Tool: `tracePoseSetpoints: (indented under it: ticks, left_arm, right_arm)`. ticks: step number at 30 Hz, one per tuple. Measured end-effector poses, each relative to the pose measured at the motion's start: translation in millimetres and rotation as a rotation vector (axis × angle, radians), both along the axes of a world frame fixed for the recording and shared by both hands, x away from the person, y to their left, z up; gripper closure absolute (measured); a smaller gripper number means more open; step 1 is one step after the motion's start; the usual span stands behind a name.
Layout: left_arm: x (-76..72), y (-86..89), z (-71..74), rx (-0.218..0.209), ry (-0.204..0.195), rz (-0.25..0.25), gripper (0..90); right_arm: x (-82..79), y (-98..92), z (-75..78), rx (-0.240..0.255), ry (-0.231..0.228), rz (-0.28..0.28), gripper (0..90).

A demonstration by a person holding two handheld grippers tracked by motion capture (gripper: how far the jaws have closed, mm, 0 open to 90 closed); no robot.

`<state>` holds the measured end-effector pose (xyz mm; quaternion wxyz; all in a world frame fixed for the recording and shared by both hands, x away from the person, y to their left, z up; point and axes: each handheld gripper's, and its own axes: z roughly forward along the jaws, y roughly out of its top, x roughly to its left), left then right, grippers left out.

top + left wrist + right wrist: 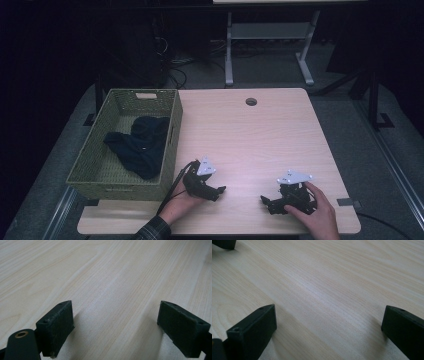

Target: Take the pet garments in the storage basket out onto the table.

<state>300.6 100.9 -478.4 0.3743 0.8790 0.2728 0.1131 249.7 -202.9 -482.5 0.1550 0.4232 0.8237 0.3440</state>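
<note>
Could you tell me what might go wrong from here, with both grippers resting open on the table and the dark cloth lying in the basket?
The dark cloth lies crumpled in the green basket; a reach by the left gripper might knock the basket's near wall. The basket sits at the table corner, so a tug could shift it toward the edge. The right gripper, also open, points toward the left one, so they could collide.

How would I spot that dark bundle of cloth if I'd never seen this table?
Start at the pale wooden table and look to its left edge, where a green woven basket sits. The dark navy garment lies crumpled inside it, the only thing in the basket and the only soft item around.
</note>
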Motion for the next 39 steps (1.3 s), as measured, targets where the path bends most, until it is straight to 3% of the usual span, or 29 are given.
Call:
tracePoseSetpoints:
  ticks: [11,22,39]
  left_arm:
    - [0.7,0.6,0.1,0.001,0.0,-0.01,12.7]
    - [3.5,-0.2,4.1,0.038,0.02,-0.003,13.1]
    - [7.1,4.8,12.1,0.028,0.005,0.01,13.4]
  right_arm:
    - [0.0,0.0,0.0,0.0,0.0,0.0,0.0]
    - [0.0,0.0,0.1,0.0,0.001,0.0,0.0]
    - [0.1,0.1,0.1,0.001,0.001,0.0,0.0]
